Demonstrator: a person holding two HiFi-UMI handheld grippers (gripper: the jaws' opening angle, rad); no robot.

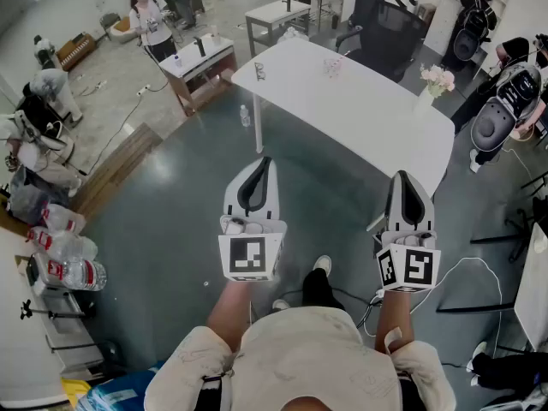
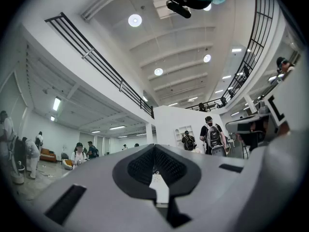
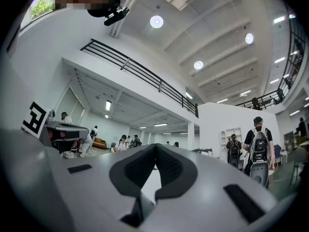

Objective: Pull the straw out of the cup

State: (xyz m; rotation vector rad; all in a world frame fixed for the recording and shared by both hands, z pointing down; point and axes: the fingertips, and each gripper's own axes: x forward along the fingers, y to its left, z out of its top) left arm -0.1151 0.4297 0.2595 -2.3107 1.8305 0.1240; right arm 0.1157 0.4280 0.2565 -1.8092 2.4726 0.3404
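Big open hall, glossy dark grey floor (image 1: 163, 221). Left edge of the head view: a pile of plastic bottles (image 1: 70, 262) with red labels, print too small to read. Upper left: people standing and a low white-topped bench (image 1: 199, 61). A lone water bottle (image 1: 245, 116) stands on the floor just left of the white table (image 1: 368, 114), upper centre. There is a dark mark at the table's left end, unreadable. The cup (image 1: 332, 66) sits on the far part of the table, small and pinkish, well apart from both grippers; the straw is too small to make out. A vase of pink flowers (image 1: 436, 80) is at the table's right end, with a black office chair (image 1: 385, 24) behind.

Left gripper (image 1: 263, 161), lower centre: jaws pressed together at the tips, nothing between them, touching nothing, held over the floor. Black-and-white square marker on its cube (image 1: 250, 257). Its own view (image 2: 154, 147) shows the same, tips meeting.

Right gripper (image 1: 402, 176), lower right: jaws pressed together, empty, also confirmed in its own view (image 3: 155, 147). Marker cube (image 1: 408, 268) at its base.
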